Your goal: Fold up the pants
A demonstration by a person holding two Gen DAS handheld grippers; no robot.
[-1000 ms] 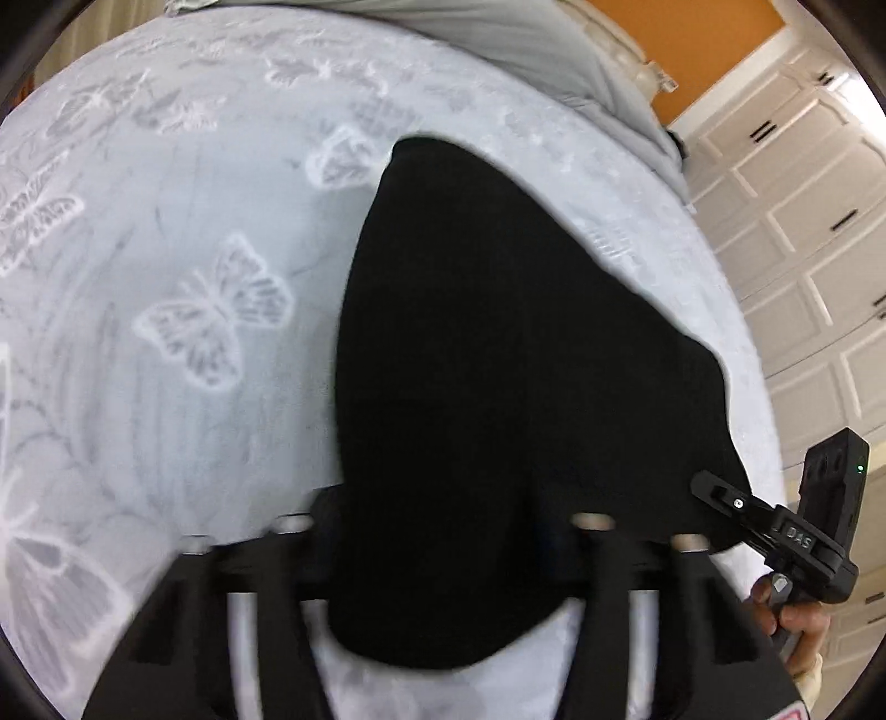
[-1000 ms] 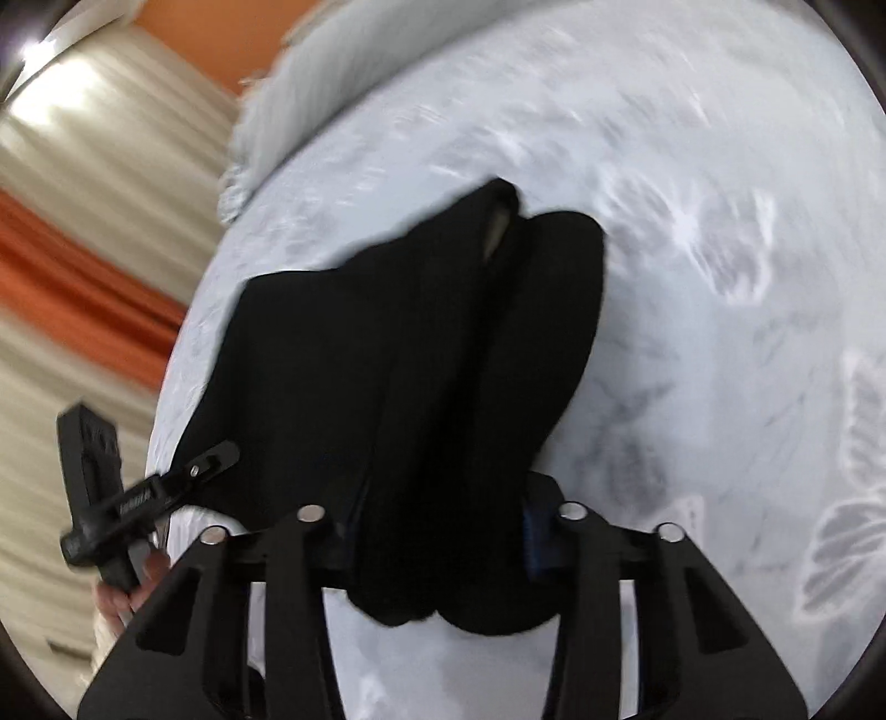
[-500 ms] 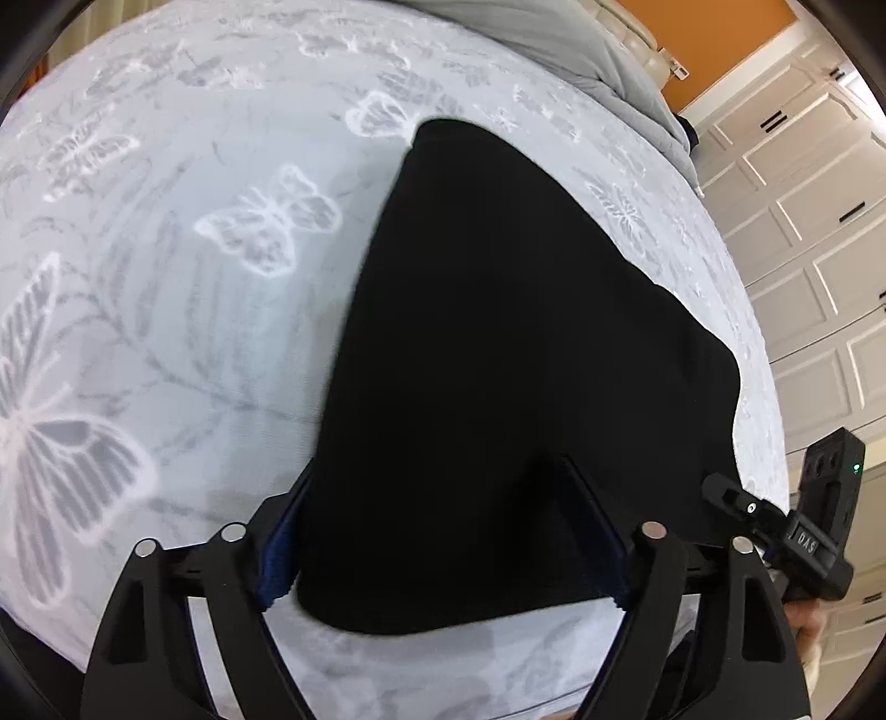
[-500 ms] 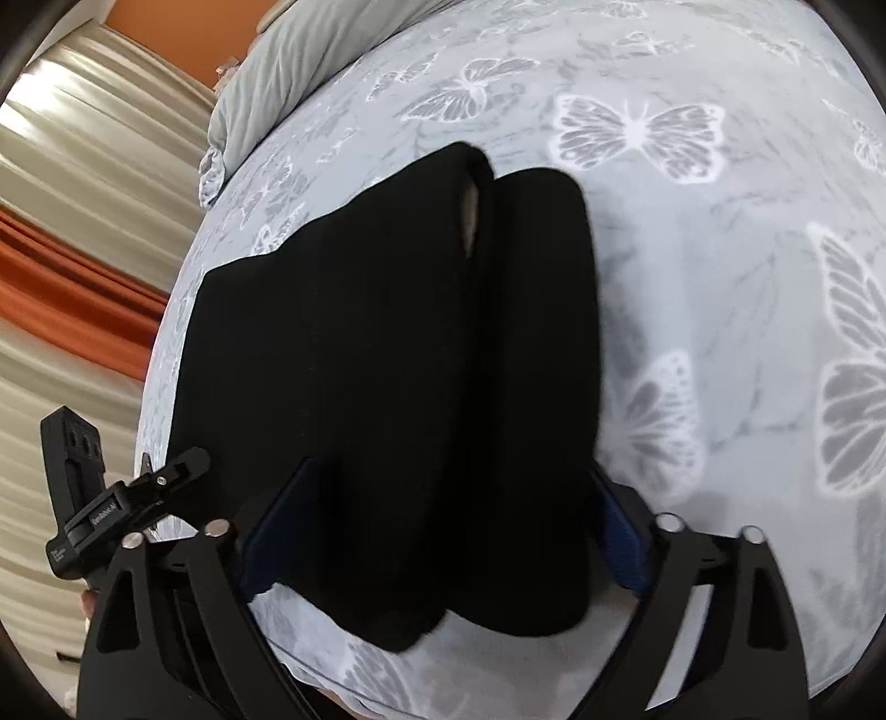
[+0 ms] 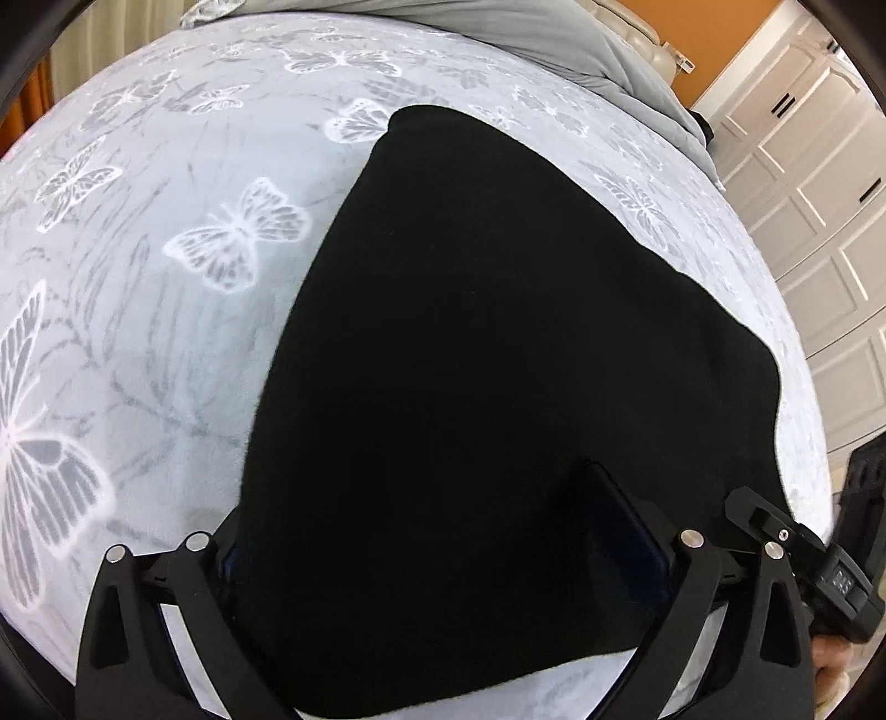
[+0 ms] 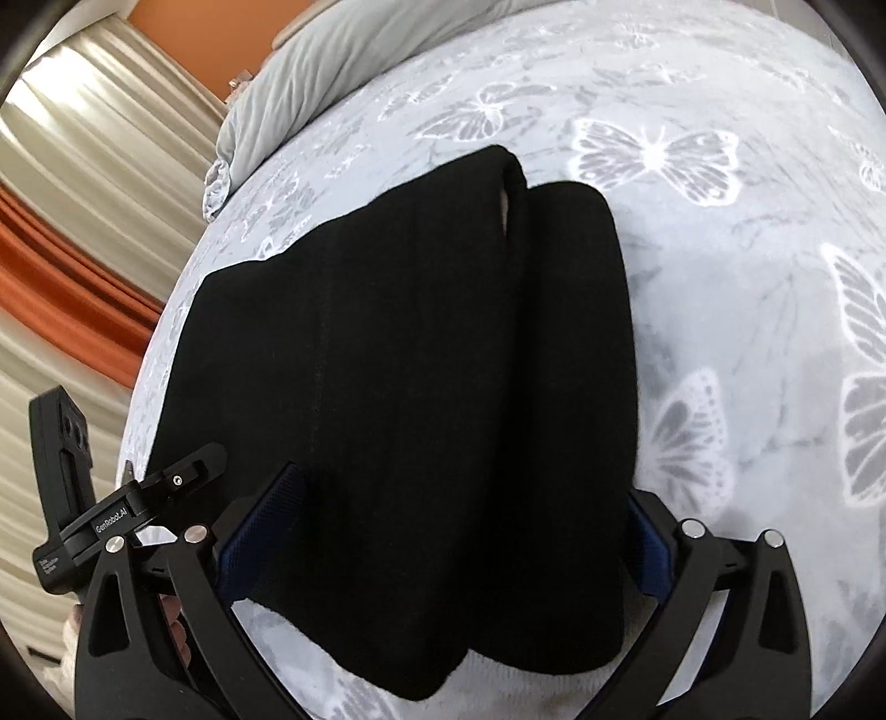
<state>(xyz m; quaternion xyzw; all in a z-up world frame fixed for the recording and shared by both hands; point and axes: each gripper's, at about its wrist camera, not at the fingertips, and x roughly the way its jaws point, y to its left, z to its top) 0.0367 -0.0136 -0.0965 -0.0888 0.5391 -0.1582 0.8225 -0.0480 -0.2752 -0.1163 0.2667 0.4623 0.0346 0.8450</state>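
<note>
Where the pants (image 5: 498,399) lie, they fill the middle of both frames: a black folded bundle flat on the bed (image 5: 166,310), its near edge reaching down between the fingers of each tool. In the right wrist view the pants (image 6: 421,387) show two long rolls side by side, parted by a groove that runs from the upper middle of the frame downward, with a small pale gap at its top end. In the left wrist view the cloth reads as one smooth dark sheet, narrow at the top and broad at the bottom.

The left tool (image 5: 448,559) stands spread wide, one finger at the lower left and one at the lower right of its frame, the cloth lying between and partly over them; nothing is pinched. The right tool (image 6: 443,531) is likewise spread wide, its blue pads (image 6: 266,526) showing on either side of the bundle.

The right tool also shows at the lower right edge of the left view, and the left tool at the lower left of the right view, each just beside the pants.

The bed cover is pale grey with white butterflies. A grey pillow (image 5: 554,39) lies along the top, white cupboards (image 5: 819,183) stand at the right, and curtains (image 6: 72,183) hang at the upper left of the right view.
</note>
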